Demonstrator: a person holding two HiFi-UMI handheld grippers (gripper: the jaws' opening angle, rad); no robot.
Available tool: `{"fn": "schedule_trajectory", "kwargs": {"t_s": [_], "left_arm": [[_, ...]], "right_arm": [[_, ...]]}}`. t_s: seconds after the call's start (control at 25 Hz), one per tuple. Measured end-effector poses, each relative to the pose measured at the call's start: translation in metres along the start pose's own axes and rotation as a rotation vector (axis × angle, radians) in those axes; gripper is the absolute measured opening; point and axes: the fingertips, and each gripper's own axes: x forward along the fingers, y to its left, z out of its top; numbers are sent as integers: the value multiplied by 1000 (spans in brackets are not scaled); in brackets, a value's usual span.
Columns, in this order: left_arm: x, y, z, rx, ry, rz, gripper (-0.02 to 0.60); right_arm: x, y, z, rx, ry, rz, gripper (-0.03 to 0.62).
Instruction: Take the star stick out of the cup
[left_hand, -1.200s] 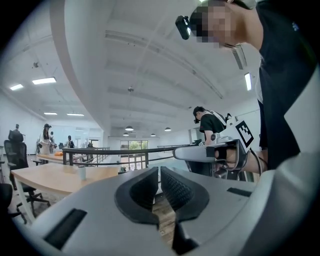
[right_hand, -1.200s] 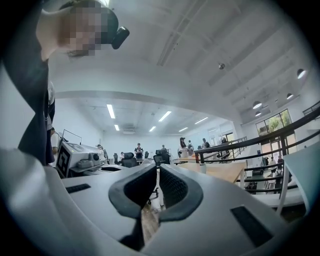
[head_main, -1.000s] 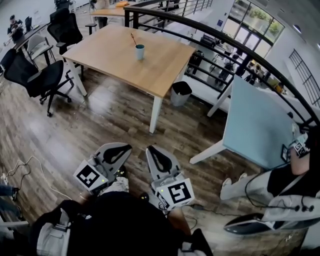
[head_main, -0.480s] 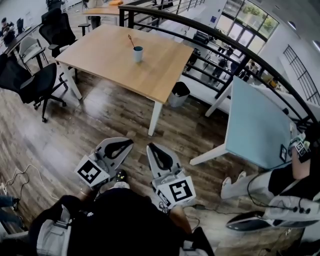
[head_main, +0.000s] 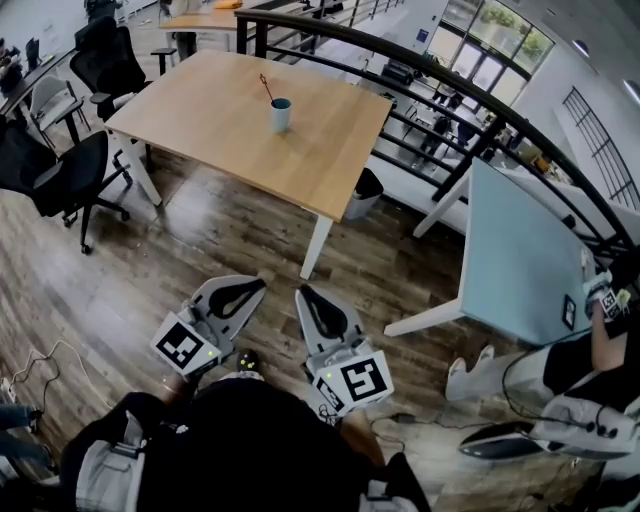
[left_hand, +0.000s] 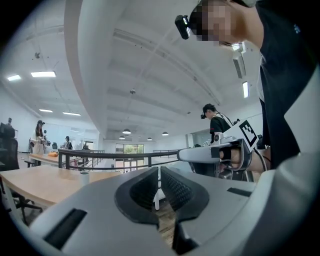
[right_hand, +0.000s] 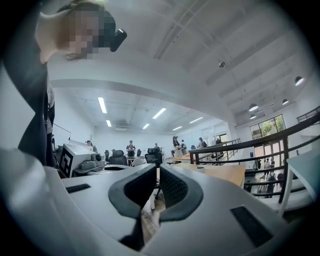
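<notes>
The small teal cup (head_main: 281, 114) stands on the light wooden counter with white legs (head_main: 210, 105), in its far half, and the thin star stick with a red top (head_main: 267, 88) is in the cup and leans to the left over its rim. In the head view both tools are low, close to the person's body and above the dark wooden floor (head_main: 200, 230). They are well apart from the counter and from the cup.

The left gripper (head_main: 256, 288) points up and to the right in that view, and the right gripper (head_main: 303, 293) is just beside it. In the left gripper view the two dark ribbed fingers (left_hand: 140, 190) are together at their tips, with only a thin slit between them and nothing held. The cup (left_hand: 85, 176) shows there very small and far away on the counter, to the left of the fingers. In the right gripper view the fingers (right_hand: 172, 190) are also closed on nothing.

Black office chairs (head_main: 70, 165) stand at the left of the counter, and a black waste bin (head_main: 367, 186) stands at its right corner. A pale blue table (head_main: 510, 250) is at the right.
</notes>
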Motion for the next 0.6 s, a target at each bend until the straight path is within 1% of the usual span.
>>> {"fn": "schedule_trajectory", "kwargs": {"t_s": [0.28, 0.6], "left_arm": [[-11, 48, -2, -3, -1, 9, 25], [-29, 90, -6, 26, -3, 16, 25]], "right_arm": [[47, 7, 1, -12, 2, 4, 31], [94, 21, -2, -17, 1, 10, 31]]}}
